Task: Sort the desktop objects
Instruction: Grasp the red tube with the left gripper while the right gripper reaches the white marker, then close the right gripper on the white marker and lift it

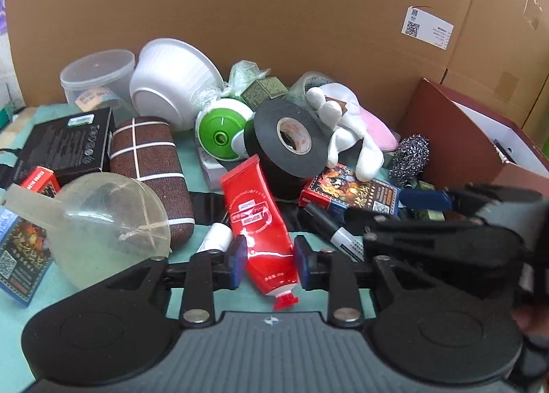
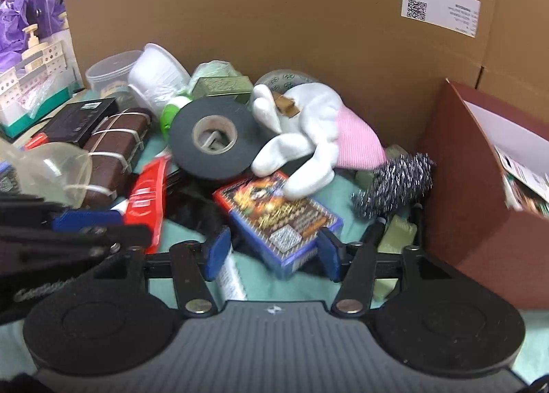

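Little can be read. A white shipping label (image 2: 440, 9) stuck on the cardboard wall (image 2: 274, 15) carries two QR codes and lines of print too small to make out. The card box (image 1: 350, 191) with the flame artwork bears gold Chinese characters (not legible here) and a small QR code. The red tube (image 1: 262, 218) shows white Chinese lettering and, near its cap, what looks like "30g". A small red box (image 1: 40, 180) at the left edge has white capitals, blurred beyond reading.
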